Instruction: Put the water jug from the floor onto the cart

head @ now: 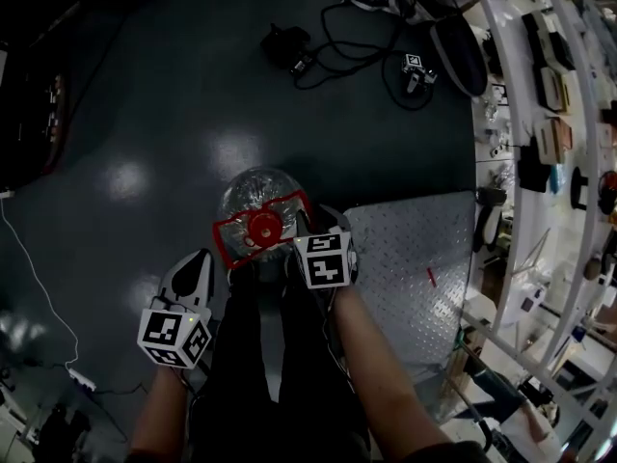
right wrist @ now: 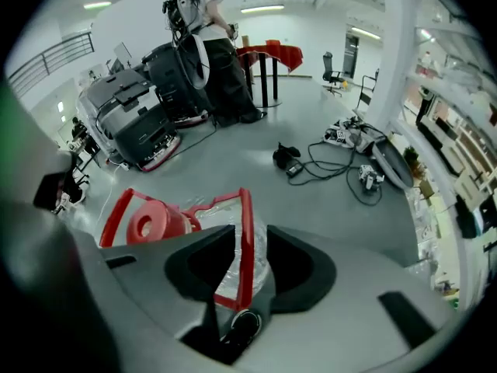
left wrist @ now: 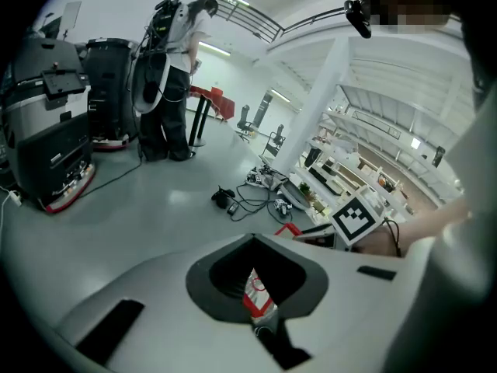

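Note:
The clear water jug (head: 253,193) stands on the dark floor, with a red cap (head: 262,225) and a red handle frame (head: 224,239) on top. My right gripper (head: 291,247) is over the jug's right side. In the right gripper view the handle's red bar (right wrist: 246,231) runs between the spread jaws of that gripper (right wrist: 245,249), beside the cap (right wrist: 151,224); I see no pad pressing on it. My left gripper (head: 202,257) hangs left of the jug, apart from it. In its own view, the left gripper (left wrist: 256,286) shows a red and white scrap in the jaw gap.
The cart's diamond-plate deck (head: 415,258) lies right of the jug, with shelving (head: 549,114) beyond it. Cables and small devices (head: 328,46) lie on the floor farther out. A white cord (head: 39,278) trails at left. A person (left wrist: 175,68) stands by machines far off.

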